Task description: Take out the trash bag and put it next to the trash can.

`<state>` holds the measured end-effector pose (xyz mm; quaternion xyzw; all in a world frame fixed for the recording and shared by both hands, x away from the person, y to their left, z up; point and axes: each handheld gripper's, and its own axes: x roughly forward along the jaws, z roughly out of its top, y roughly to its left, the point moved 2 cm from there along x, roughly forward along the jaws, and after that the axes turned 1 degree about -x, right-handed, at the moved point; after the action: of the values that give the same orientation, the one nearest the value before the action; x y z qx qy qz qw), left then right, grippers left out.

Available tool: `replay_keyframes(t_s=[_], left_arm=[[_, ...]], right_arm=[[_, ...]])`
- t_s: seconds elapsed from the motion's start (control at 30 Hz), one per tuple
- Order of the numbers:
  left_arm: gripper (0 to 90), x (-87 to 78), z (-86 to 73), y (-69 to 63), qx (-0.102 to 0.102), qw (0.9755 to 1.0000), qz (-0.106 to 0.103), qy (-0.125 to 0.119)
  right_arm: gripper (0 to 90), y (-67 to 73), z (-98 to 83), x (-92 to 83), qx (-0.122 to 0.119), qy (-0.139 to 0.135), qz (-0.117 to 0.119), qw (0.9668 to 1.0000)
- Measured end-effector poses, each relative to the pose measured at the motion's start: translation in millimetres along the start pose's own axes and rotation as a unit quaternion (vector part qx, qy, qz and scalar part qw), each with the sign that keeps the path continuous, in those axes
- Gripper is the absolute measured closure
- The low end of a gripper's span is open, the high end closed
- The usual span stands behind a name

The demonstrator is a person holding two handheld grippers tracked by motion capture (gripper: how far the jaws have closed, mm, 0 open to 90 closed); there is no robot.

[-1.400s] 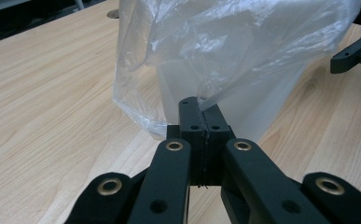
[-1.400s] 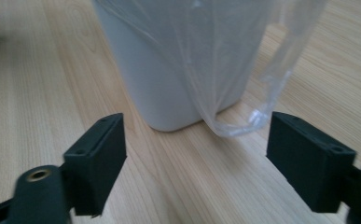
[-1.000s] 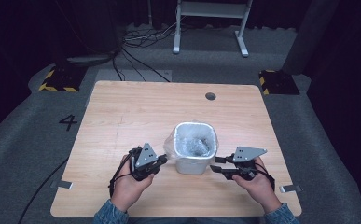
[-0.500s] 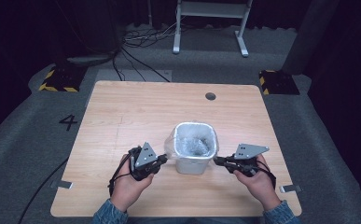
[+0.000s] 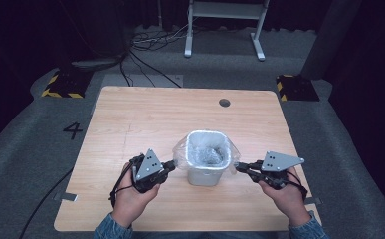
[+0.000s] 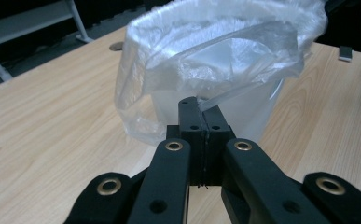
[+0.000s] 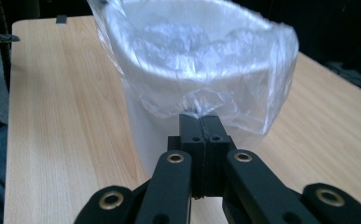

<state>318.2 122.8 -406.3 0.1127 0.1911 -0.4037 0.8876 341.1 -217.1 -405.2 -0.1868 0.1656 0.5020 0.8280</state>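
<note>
Standing upright near the front centre of the light wooden table (image 5: 130, 119): small white plastic bin (image 5: 206, 172), lined with a clear thin plastic bag (image 5: 207, 152) folded out over its rim. Left gripper (image 5: 171, 166) positioned at the bin's left side, jaws pressed together, pinching the bag's overhanging edge (image 6: 206, 100). Right gripper (image 5: 239, 165) positioned at the bin's right side, jaws likewise closed on a gathered fold of the bag (image 7: 201, 105).
</note>
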Motion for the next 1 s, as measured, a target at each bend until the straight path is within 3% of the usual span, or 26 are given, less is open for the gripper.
replay_keyframes(t_s=[0.23, 0.4, 0.5, 0.57, 0.67, 0.87, 1.0], left_arm=[[89.4, -2.9, 15.7, 8.8, 0.005, 0.9998, 0.011, -0.016], [89.4, 3.8, 24.5, 21.7, -0.006, 0.9995, 0.020, -0.025], [89.3, 10.9, 24.6, 32.5, -0.016, 0.9988, 0.037, -0.026], [89.4, 21.4, 19.1, 43.3, -0.044, 0.9978, 0.041, -0.029], [89.4, 29.4, 14.2, 48.5, -0.051, 0.9976, 0.040, -0.022], [89.4, 44.4, 6.8, 55.0, -0.047, 0.9980, 0.040, 0.014], [89.4, 52.4, -2.6, 56.8, -0.049, 0.9971, 0.048, 0.032]], right_arm=[[90.0, -3.3, 19.5, -8.0, -0.010, -0.017, -0.014, 0.9997], [90.0, -11.4, 31.9, -8.6, -0.011, -0.022, -0.027, 0.9993], [90.0, -18.4, 35.9, -6.7, -0.008, -0.020, -0.031, 0.9993], [90.0, -28.6, 31.9, 2.3, 0.000, -0.008, -0.023, 0.9997], [90.0, -35.2, 25.8, 9.8, 0.013, 0.003, -0.021, 0.9997], [90.0, -46.5, 7.9, 25.3, 0.045, 0.019, -0.011, 0.9988], [90.0, -45.3, -2.4, 31.5, 0.054, 0.030, -0.006, 0.9981]])
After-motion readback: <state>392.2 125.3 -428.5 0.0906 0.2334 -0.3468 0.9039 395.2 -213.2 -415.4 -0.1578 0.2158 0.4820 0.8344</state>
